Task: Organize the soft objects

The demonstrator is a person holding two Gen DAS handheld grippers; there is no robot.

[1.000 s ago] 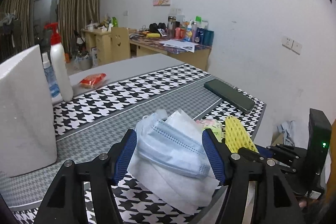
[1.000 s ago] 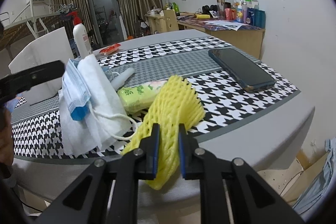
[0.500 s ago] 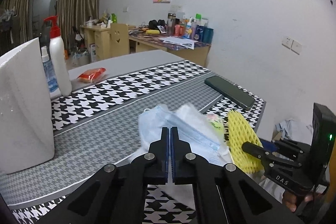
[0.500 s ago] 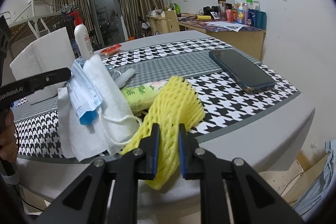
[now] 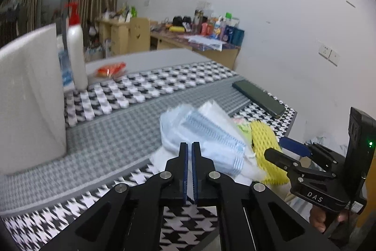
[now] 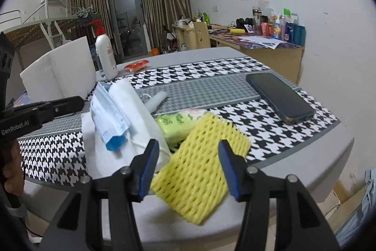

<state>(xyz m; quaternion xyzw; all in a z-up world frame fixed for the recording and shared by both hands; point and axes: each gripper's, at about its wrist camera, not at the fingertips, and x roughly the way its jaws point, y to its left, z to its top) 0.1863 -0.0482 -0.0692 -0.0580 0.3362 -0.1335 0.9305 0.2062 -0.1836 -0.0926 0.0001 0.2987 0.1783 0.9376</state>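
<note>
At the near edge of the surface [image 6: 305, 164], right gripper [image 6: 186, 165] fingers opening, yellow net [image 6: 199, 171] loose between them, overhanging. Left gripper [image 5: 189, 147] fingers closed; whether they pinch the masks [image 5: 206, 135] cannot be told. Tissue pack [image 6: 176, 121] behind the net; phone [image 6: 279, 97] farther back.

surface [image 6: 324, 171]: grey, houndstooth runner [image 6: 235, 69]
lower left: masks [image 6: 110, 114], tissue pack [image 6: 176, 121], yellow foam net [image 6: 197, 171]
right: phone [image 6: 279, 97]
upper left: white box [image 6: 58, 72], pump bottle [image 6: 105, 55], orange packet [image 6: 136, 66]
</note>
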